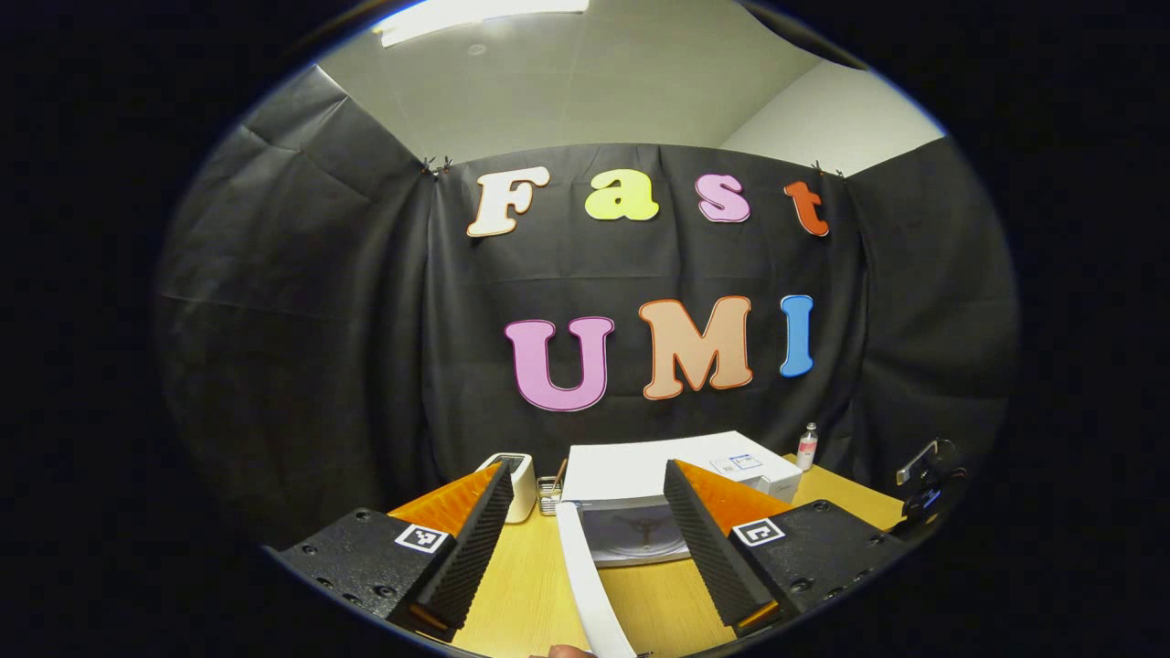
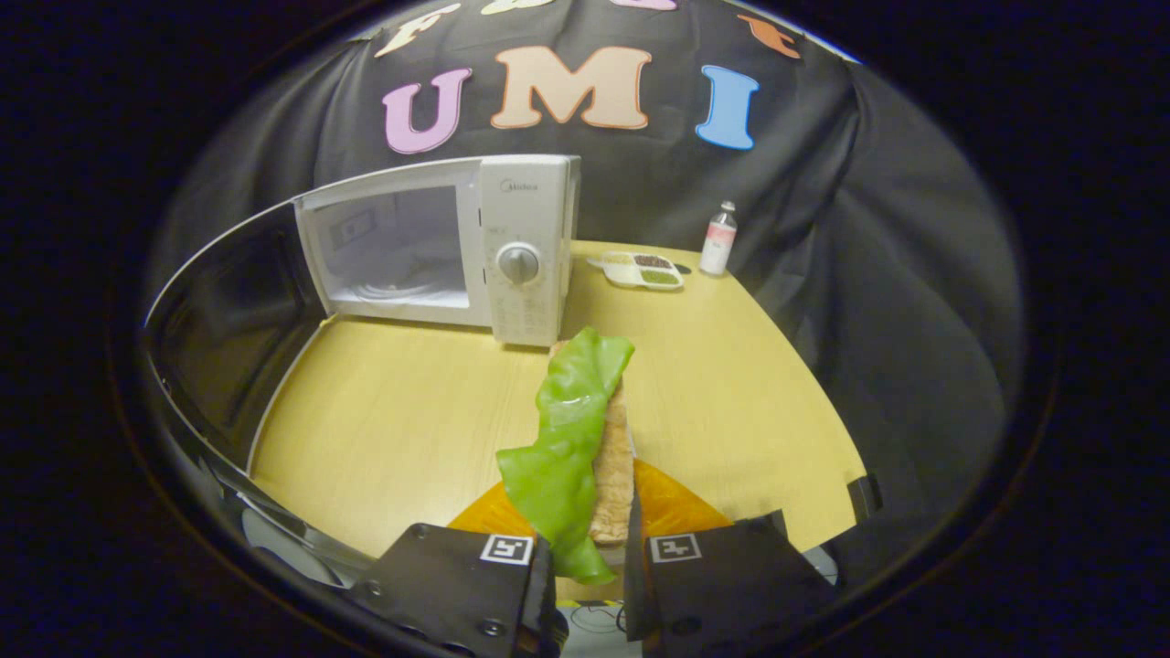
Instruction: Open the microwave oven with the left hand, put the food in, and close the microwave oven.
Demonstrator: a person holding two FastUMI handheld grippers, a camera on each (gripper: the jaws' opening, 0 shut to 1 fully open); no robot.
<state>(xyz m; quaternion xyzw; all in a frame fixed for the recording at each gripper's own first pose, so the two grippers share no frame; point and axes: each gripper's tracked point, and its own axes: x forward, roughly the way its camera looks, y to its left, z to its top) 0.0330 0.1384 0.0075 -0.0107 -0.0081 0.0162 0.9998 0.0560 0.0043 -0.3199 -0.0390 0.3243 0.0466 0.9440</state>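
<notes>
The white microwave [image 2: 526,251] stands at the back of the wooden table [image 2: 411,411], its cavity [image 2: 393,247] showing the turntable inside. Its door [image 2: 228,320] is swung wide open to the left. My right gripper [image 2: 590,539] is shut on the food, a slice of bread [image 2: 614,461] with a green lettuce leaf [image 2: 571,420], held above the table in front of the microwave. In the left gripper view my left gripper [image 1: 585,475] is open, and the open door's white edge [image 1: 576,557] runs between its fingers without being pinched. The microwave [image 1: 676,471] lies beyond.
A compartment tray [image 2: 640,270] and a small bottle [image 2: 719,239] stand right of the microwave. A white device [image 1: 519,480] and a small holder [image 1: 548,495] sit to its left. A black clamp [image 1: 928,480] is at the table's right edge.
</notes>
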